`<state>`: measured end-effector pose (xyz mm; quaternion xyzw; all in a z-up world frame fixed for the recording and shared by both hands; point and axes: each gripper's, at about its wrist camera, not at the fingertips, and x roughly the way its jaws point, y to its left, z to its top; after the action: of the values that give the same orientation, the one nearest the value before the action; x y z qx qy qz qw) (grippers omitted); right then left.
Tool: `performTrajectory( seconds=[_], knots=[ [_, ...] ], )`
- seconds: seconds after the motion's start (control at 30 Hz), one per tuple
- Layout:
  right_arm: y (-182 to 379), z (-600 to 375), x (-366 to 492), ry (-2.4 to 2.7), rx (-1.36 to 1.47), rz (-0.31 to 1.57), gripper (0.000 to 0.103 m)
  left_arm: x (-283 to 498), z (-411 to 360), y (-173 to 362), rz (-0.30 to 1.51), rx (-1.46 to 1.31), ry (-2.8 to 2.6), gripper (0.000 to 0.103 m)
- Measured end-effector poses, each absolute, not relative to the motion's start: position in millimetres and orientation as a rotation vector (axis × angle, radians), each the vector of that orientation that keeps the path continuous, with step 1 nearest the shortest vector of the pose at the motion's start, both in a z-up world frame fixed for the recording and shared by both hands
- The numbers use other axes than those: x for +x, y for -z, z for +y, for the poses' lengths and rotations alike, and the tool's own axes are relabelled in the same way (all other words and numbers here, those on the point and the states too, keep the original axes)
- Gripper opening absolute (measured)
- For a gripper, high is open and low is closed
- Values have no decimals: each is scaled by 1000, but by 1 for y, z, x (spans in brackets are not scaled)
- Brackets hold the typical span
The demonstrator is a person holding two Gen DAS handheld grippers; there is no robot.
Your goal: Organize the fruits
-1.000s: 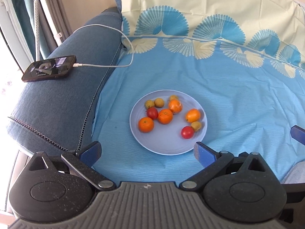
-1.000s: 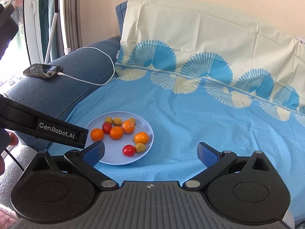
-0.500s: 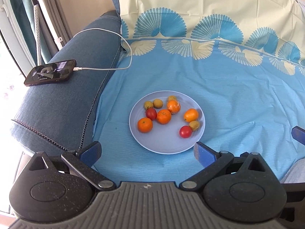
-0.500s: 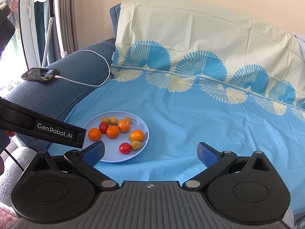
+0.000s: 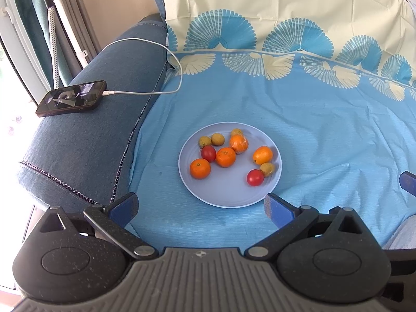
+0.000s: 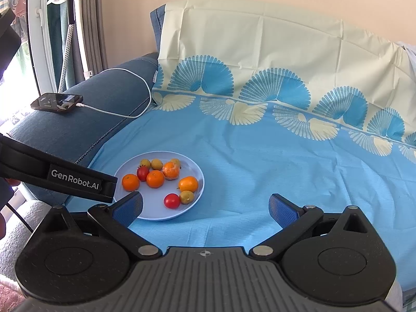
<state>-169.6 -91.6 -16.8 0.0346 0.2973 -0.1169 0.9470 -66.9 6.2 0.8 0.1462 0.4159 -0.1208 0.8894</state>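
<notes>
A pale blue plate (image 5: 223, 195) lies on the blue sheet and holds several small fruits: oranges (image 5: 200, 168), two red tomatoes (image 5: 255, 177) and yellow-green ones (image 5: 217, 139). My left gripper (image 5: 201, 206) is open and empty, just in front of the plate's near rim. The plate also shows in the right wrist view (image 6: 153, 214), with oranges (image 6: 155, 179) and a tomato (image 6: 171, 200). My right gripper (image 6: 205, 206) is open and empty, to the right of the plate, its left finger (image 6: 128, 208) over the plate's near edge.
A phone (image 5: 71, 98) on a white charging cable (image 5: 145, 92) lies on the dark blue sofa arm (image 5: 85, 143) at the left. A patterned sheet (image 5: 312, 98) covers the seat and backrest. The left gripper's body (image 6: 57, 174) crosses the right wrist view at left.
Both cameras have tilted up and drawn back a little, so the plate sits slightly lower and smaller in view. The fruits have not moved. Both grippers stay open.
</notes>
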Motion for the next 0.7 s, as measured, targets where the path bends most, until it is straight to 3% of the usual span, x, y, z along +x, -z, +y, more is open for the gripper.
performTrajectory(
  seconds=[0.7],
  knots=[
    [17, -91, -169, 237, 70, 606, 102, -67, 9, 0, 868, 307, 243, 103]
  ],
)
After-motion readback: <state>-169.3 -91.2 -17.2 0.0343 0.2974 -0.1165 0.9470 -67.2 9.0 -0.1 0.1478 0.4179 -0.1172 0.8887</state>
